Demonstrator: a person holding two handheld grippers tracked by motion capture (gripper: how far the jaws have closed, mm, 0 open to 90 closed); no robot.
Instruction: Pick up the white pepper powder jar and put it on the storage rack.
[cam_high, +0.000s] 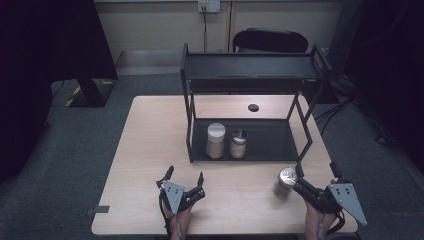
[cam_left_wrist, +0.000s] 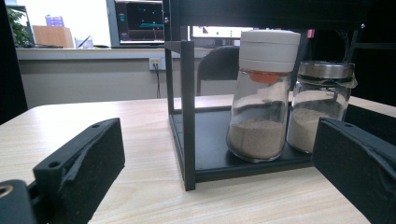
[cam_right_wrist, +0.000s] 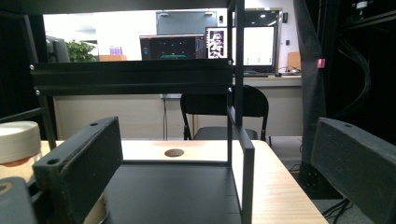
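Note:
A black two-tier rack (cam_high: 250, 72) stands at the back of the wooden table (cam_high: 150, 150). On its bottom shelf a white-lidded jar (cam_high: 216, 141) (cam_left_wrist: 261, 100) and a metal-lidded jar (cam_high: 239, 144) (cam_left_wrist: 320, 105), both holding pale powder, stand side by side. A third jar (cam_high: 284, 182) stands blurred on the table before the rack's right front post. It is just outside the left jaw of my right gripper (cam_high: 316, 173) (cam_right_wrist: 217, 135), which is open with nothing between its jaws. My left gripper (cam_high: 186, 174) (cam_left_wrist: 215, 135) is open near the front edge and faces the shelf jars.
A round hole (cam_high: 253, 107) (cam_right_wrist: 174, 152) pierces the table behind the rack. A dark chair (cam_high: 270, 41) stands beyond the table, and a monitor foot (cam_high: 90, 92) rests on the floor at left. The rack's posts frame the bottom shelf's front.

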